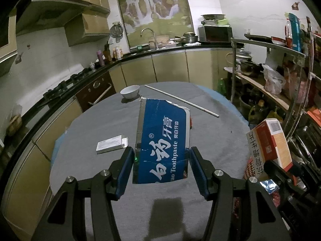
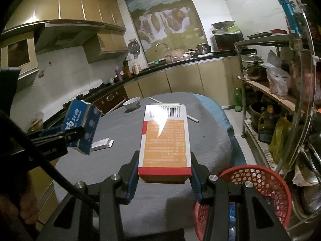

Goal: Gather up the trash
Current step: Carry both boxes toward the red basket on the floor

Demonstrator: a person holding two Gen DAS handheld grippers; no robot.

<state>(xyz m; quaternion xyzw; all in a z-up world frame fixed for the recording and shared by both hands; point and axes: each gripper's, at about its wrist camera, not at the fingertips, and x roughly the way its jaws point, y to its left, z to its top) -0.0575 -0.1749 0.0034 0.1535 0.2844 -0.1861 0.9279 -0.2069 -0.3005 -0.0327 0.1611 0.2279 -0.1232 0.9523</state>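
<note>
My left gripper (image 1: 161,156) is shut on a blue toothpaste box (image 1: 163,138) and holds it above the grey table (image 1: 100,120); the box also shows in the right wrist view (image 2: 83,125). My right gripper (image 2: 164,163) is shut on an orange and white carton (image 2: 165,138), also seen at the right in the left wrist view (image 1: 268,142). A red mesh basket (image 2: 258,182) sits at the table's right edge, beside and below the right gripper. A small flat silver box (image 1: 111,143) and a long white stick (image 1: 180,100) lie on the table.
A white bowl (image 1: 130,91) stands at the table's far side. A metal shelf rack (image 2: 280,92) loaded with pots, bags and bottles stands to the right. Kitchen counter, stove and sink run along the back and left.
</note>
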